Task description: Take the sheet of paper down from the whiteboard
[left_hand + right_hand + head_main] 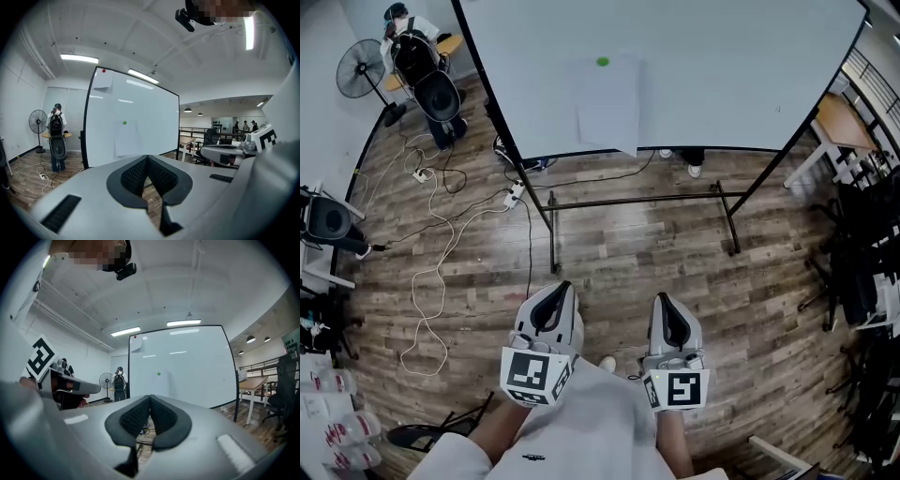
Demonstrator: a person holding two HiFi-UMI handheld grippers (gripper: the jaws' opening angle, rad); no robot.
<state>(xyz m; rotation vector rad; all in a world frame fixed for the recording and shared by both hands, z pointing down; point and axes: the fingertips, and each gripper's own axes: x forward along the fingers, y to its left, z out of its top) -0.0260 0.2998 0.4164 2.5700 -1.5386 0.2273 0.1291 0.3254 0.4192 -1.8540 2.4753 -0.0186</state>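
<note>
White paper, likely light and tearable, is hanging by a magnet on the whiteboard; its lower edge is offering grip. Left claw and right claw are resting closed, empty.

Glossy whiteboard; matt paper sheet; wood-plank floor.

I log: left gripper and right gripper, pale grey shells, black ribbed pads, each bearing a black-and-white marker cube; white short-sleeved shirt.
</note>
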